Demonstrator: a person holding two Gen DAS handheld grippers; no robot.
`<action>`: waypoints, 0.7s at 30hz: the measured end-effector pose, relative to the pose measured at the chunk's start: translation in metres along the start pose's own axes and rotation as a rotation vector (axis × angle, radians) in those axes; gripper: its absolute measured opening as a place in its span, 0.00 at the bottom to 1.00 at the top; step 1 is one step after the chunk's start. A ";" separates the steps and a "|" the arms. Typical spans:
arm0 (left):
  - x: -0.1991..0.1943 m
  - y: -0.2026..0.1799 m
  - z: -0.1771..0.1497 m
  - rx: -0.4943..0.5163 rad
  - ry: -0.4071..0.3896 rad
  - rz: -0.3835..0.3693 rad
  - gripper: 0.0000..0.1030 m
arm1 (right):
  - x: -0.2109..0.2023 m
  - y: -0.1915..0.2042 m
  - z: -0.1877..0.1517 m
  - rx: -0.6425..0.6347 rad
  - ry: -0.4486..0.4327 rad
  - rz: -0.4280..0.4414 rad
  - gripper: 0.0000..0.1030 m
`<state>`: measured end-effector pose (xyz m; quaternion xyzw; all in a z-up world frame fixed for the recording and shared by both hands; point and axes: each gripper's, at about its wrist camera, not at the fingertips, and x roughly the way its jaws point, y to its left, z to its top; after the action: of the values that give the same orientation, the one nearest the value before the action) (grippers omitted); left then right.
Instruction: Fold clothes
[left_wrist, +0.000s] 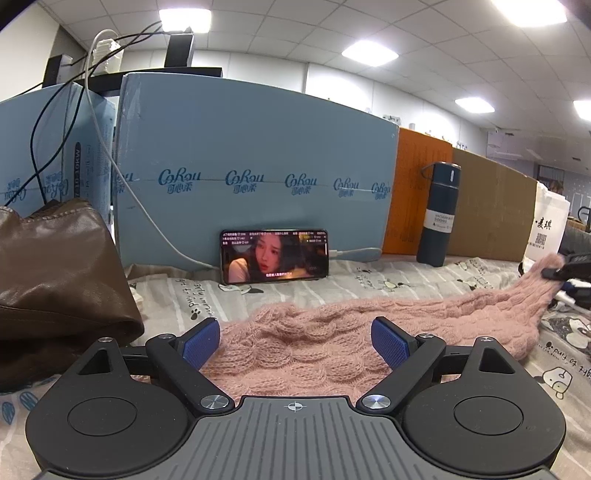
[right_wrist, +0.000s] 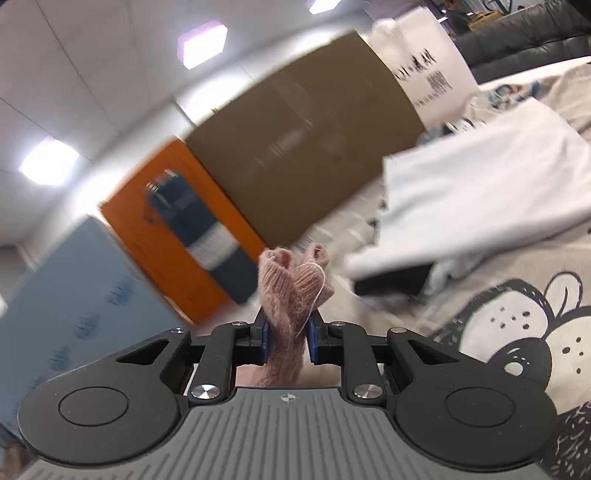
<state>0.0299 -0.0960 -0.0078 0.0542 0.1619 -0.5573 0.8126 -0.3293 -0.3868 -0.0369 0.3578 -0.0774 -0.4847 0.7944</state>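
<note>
Right gripper (right_wrist: 287, 334) was clamped on one end of the pink knit sweater (left_wrist: 306, 343), pinched between its blue pads. Left gripper (left_wrist: 295, 339) was held spread wide over the near part, nothing gripped. Sweater was laid across the cartoon-print bedsheet (left_wrist: 406, 280), phone (left_wrist: 274, 256) propped behind.

A pink cable-knit sweater (left_wrist: 306, 347) lies spread on the printed sheet, its body flat and slightly rumpled. 1 long sleeve (left_wrist: 509, 291) stretches away to the right, rising off the sheet, its ribbed cuff (right_wrist: 291, 280) bunched and lifted.
</note>
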 end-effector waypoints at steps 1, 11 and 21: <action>0.000 0.000 0.000 0.000 0.000 0.003 0.89 | -0.008 0.001 0.004 0.020 -0.006 0.041 0.16; -0.003 0.000 0.000 0.007 -0.015 0.005 0.89 | -0.084 0.009 0.041 0.070 -0.127 0.053 0.13; -0.004 -0.002 0.000 0.016 -0.016 -0.004 0.89 | -0.070 0.007 0.013 -0.060 -0.087 -0.081 0.13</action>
<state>0.0264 -0.0935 -0.0059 0.0559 0.1511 -0.5604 0.8124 -0.3670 -0.3338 -0.0072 0.3150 -0.0827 -0.5337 0.7804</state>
